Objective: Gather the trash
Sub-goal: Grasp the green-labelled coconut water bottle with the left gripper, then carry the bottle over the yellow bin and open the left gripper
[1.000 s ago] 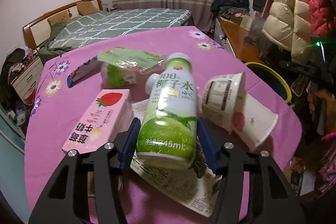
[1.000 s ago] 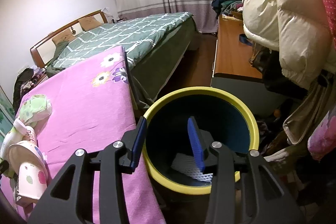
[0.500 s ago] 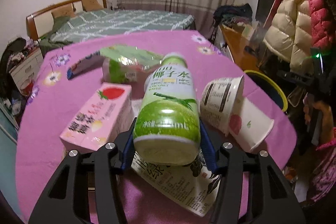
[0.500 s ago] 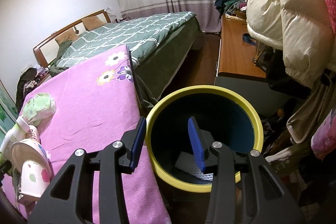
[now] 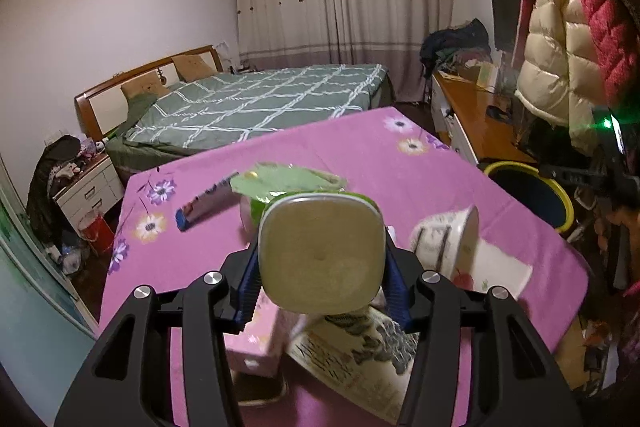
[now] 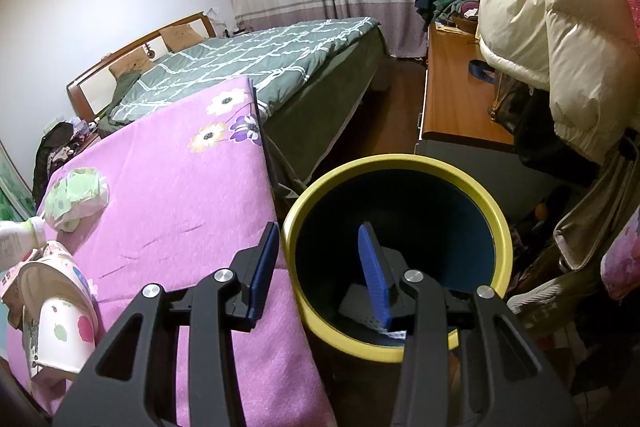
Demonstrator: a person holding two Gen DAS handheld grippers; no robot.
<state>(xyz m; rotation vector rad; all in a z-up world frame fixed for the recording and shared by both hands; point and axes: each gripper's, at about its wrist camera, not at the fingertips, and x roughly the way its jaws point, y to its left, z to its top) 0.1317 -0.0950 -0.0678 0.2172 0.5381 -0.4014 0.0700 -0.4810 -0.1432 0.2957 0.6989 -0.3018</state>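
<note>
The left tool [image 5: 320,267] is squeezing a green and white bottle [image 5: 320,255]. The bottle is up off the table [image 5: 400,167], and its flat bottom faces the camera and fills the space between the blue pads [image 5: 396,291]. The pads press on both sides of it.

Under and around the bottle, other trash lies on the pink flowered cloth of the table. A pink box [image 5: 256,343] sits low on the left. A printed paper [image 5: 352,359] lies just below the bottle. A white cup [image 5: 452,243] lies on its side to the right, with a second cup [image 5: 500,271] stuck into it. Behind the bottle is a green wrapper [image 5: 288,183], and a dark blue packet [image 5: 204,207] lies to its left.

The right tool [image 6: 320,259] holds nothing. Its two pads stand apart with empty space between them. It hangs over the rim of a round bin [image 6: 400,163] with a yellow edge and a dark inside. The bin stands on the floor just beside the table edge. Something white lies at the bottom of it.

A green bed [image 5: 256,99] is behind the table, well apart from it
</note>
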